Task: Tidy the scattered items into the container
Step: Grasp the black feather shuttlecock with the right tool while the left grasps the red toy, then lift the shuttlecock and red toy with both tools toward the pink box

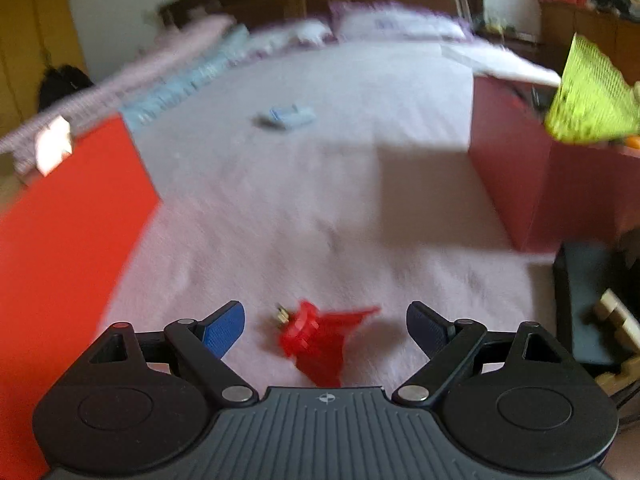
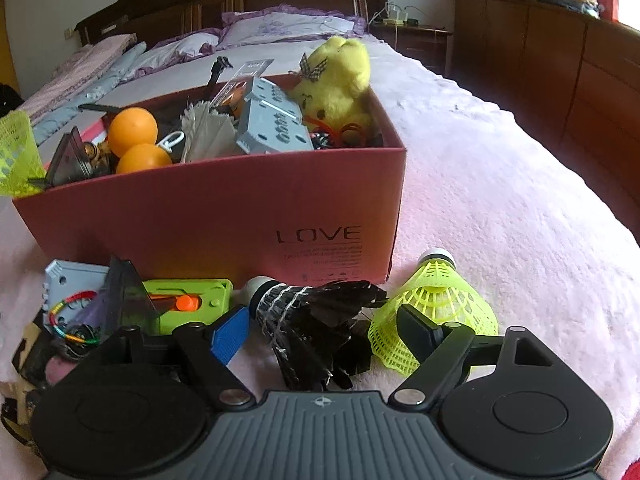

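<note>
1. Left gripper: jaws apart, nothing clamped. A small red plastic toy lies on the pink bedspread between the fingers, touching neither pad. View is blurred.
2. Right gripper: jaws wide, not gripping. A black feather shuttlecock lies between the fingers; a yellow-green plastic shuttlecock sits just behind the right finger.
3. Red box marked LOVE stands just beyond both shuttlecocks, already holding a yellow plush, two orange balls, and a grey power strip.
4. More clutter near left of the box: green utility knife, dark triangular piece.
</note>
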Motion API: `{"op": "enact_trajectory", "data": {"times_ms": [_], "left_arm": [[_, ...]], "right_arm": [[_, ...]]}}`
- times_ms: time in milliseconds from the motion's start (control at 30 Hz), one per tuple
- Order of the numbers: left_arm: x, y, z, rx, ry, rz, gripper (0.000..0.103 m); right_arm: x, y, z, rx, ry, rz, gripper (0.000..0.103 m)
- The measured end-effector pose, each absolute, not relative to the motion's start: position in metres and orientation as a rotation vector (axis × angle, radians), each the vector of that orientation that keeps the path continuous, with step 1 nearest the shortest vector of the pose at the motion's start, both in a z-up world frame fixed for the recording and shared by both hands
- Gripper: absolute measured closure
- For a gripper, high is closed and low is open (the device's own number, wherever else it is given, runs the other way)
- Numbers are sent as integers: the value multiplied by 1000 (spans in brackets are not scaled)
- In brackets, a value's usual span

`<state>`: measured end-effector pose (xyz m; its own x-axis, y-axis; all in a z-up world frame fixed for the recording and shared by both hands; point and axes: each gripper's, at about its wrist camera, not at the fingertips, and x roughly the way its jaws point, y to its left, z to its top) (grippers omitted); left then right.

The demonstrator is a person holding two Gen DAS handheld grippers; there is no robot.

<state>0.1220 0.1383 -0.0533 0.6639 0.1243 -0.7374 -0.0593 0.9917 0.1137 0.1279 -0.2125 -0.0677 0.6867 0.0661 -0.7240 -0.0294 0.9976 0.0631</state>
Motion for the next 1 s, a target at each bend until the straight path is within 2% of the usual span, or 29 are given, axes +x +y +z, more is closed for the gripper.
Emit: {"op": "enact_trajectory", "data": {"times_ms": [67,200,300,333,400,567,633,667,1000], "left_arm": [[119,138,-56,77,823,87,31],[112,130,-53,72,796,66,66],[107,120,-50,110,783,58,67],[105,119,-49,103,781,48,67],[100,117,-45,86,777,33,67],[74,108,-30,52,742,9,67],[62,102,-24,37,735,-9,67],[56,98,-21,31,735,-22,67],[12,45,-15,33,767,-176,67]], "right_arm": [[130,-212,-72,41,819,53,18],[129,-208,-76,6,813,53,21],[126,-204,-75,-29,811,64,29],[125,-205,-72,-27,807,82,39],[122,-207,-68,-23,799,112,50],[110,-211,-59,-10,785,154,71],[100,-211,-53,-9,762,180,91],[95,-211,-50,-9,751,194,97],[45,-218,-14,-51,662,280,97]]}}
